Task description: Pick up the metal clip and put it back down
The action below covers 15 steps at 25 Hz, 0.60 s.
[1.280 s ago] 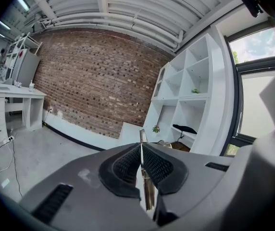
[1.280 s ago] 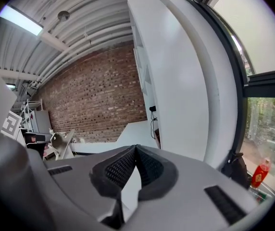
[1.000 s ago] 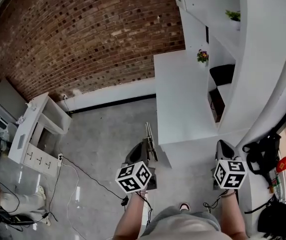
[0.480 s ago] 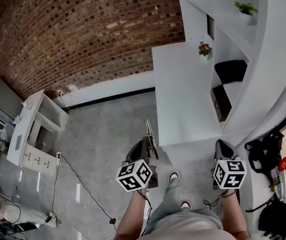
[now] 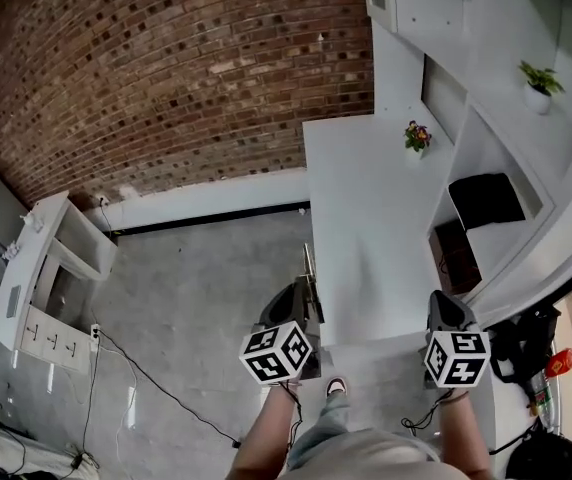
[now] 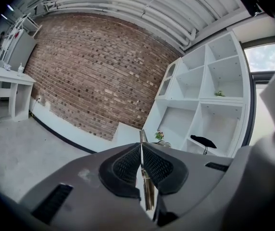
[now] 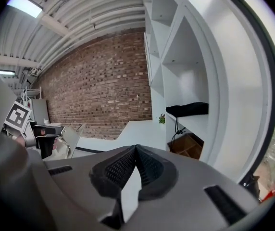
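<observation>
In the head view my left gripper is shut on the metal clip, a thin bright strip that sticks forward out of the jaws, over the near left edge of the white table. The left gripper view shows the clip pinched edge-on between the black pads, its tip just past my left gripper. My right gripper is held over the table's near end, shut with nothing in it; its pads meet in the right gripper view.
A small flower pot stands at the table's far right, by white shelving with a dark item and a potted plant. A white desk stands at left. A cable lies on the grey floor. A brick wall rises behind.
The person has stepped forward, so the white table lies closer under both grippers. The left gripper still holds the clip, and the right stays shut.
</observation>
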Available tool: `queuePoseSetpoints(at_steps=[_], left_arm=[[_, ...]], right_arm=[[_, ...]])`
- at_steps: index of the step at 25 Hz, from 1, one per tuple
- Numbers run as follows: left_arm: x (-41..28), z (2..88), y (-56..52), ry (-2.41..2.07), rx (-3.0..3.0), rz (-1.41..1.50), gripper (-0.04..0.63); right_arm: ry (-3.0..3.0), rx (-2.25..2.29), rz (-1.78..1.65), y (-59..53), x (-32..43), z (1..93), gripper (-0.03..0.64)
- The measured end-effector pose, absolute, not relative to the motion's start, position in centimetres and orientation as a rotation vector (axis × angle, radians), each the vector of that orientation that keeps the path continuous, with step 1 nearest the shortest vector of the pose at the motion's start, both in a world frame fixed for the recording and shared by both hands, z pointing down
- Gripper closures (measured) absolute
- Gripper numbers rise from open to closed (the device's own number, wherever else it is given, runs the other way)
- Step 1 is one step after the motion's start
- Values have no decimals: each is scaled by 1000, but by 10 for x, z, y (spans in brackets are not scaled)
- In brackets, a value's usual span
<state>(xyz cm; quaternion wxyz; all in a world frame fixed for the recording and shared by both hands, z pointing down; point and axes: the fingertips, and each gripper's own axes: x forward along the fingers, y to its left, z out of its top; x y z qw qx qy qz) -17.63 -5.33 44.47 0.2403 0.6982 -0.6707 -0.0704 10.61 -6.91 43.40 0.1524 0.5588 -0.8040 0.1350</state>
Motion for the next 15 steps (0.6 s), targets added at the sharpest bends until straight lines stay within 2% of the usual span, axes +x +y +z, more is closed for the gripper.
queuePoseSetpoints(at_steps=[15], left_arm=[[-222, 432, -159, -1786, 1968, -184, 580]], right_arm=[[-2255, 1713, 404, -160, 75, 422, 615]])
